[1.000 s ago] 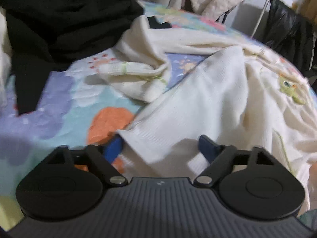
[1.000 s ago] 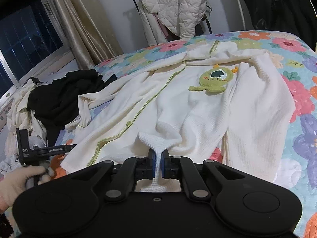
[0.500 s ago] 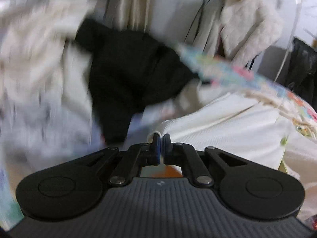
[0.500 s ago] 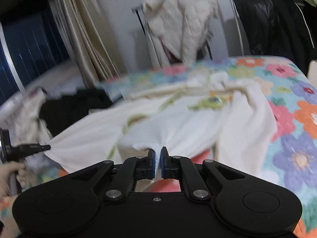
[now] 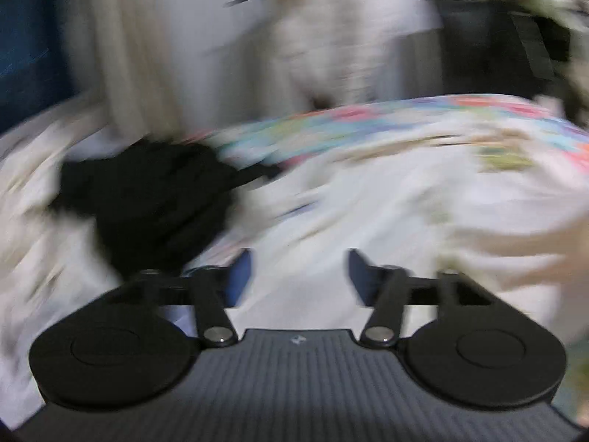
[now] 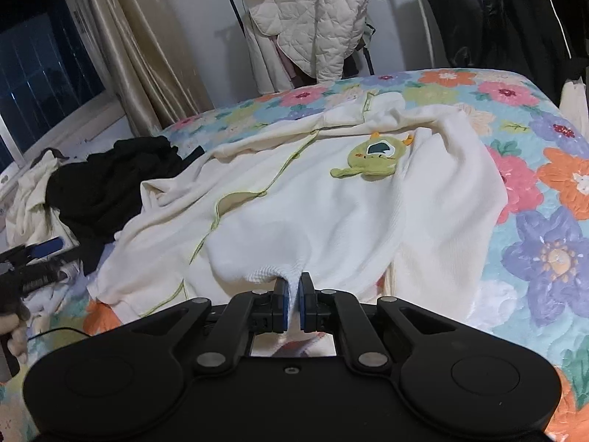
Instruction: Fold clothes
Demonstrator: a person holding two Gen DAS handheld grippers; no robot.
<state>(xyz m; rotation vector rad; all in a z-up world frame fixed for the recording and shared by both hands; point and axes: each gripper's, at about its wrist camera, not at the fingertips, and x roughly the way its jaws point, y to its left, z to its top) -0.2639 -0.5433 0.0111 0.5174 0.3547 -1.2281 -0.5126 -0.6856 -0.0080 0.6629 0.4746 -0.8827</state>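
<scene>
Item one: the cream waffle-knit garment with green piping and a green monster patch (image 6: 331, 191), spread across the bed with the floral quilt (image 6: 545, 191), its patch (image 6: 371, 158) lying toward twelve o'clock of our right hand-held gripper (image 6: 292, 300). We hold that gripper clamped on a bunched fold of the cream cloth, the blue pads pressed to either side of the fabric at the garment's near edge. Item two: our left hand-held gripper (image 5: 300, 276), fingers spread wide apart with nothing between them, seen over the same cream cloth in a heavily blurred view; in the right wrist view it shows at nine o'clock, gripped by a hand (image 6: 14, 331) at the frame edge. Item three: a crumpled black garment (image 6: 110, 188) on the bed at ten o'clock, touching the cream garment's left side, with pale crumpled laundry (image 6: 29, 199) beyond it. Item four: a cream quilted jacket (image 6: 313, 18) hanging on a rack at twelve o'clock behind the bed. Item five: beige curtains (image 6: 147, 55) at eleven o'clock beside a dark window (image 6: 40, 73).
</scene>
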